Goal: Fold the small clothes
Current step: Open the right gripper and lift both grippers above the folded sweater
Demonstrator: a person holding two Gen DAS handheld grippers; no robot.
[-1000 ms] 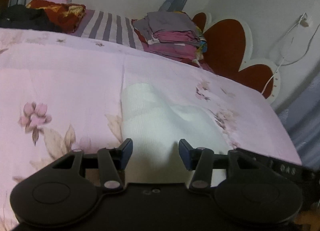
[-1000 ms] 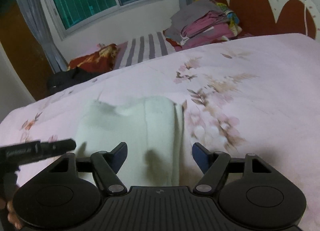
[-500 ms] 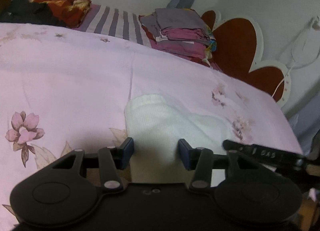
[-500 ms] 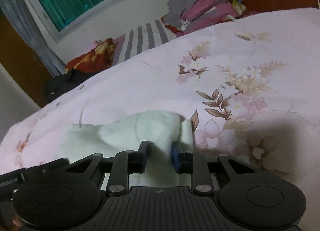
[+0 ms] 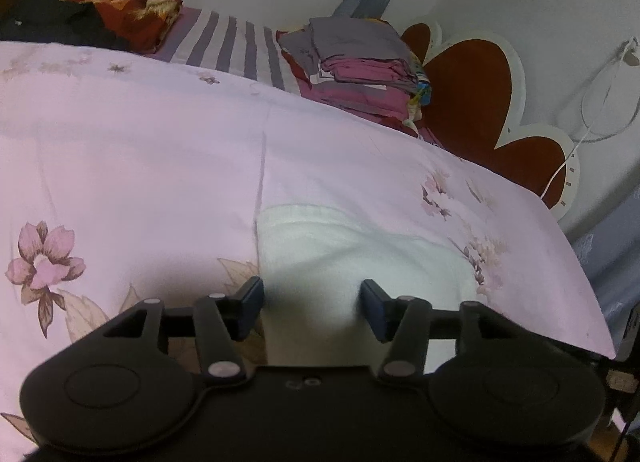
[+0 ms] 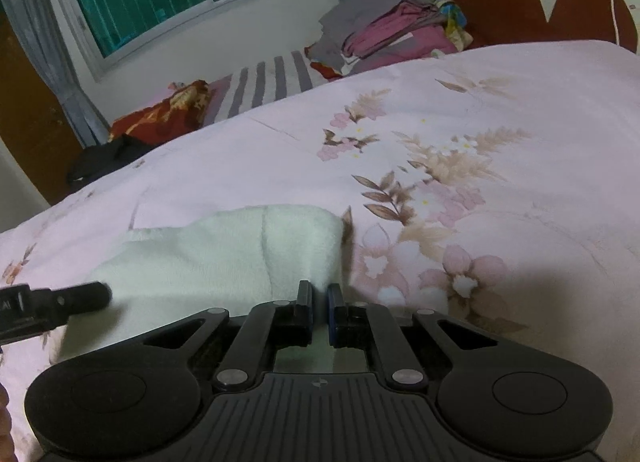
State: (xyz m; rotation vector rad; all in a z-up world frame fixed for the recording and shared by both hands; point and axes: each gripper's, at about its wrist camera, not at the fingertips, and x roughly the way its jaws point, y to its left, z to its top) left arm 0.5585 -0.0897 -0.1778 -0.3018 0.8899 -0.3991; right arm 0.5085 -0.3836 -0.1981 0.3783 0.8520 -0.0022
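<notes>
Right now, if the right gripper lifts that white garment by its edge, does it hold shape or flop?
Likely flops: the white garment looks like soft fleece, lying limp and creased on the bedspread. Probably light, since it barely dents the bedding. The right gripper is shut on one edge only, so the rest should drape; the left gripper is open.

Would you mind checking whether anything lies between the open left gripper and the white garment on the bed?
Nothing visible does. The left gripper is open with the white garment directly between and ahead of its fingers, lying on the floral bedspread. The right gripper is shut on the garment's near edge.
</notes>
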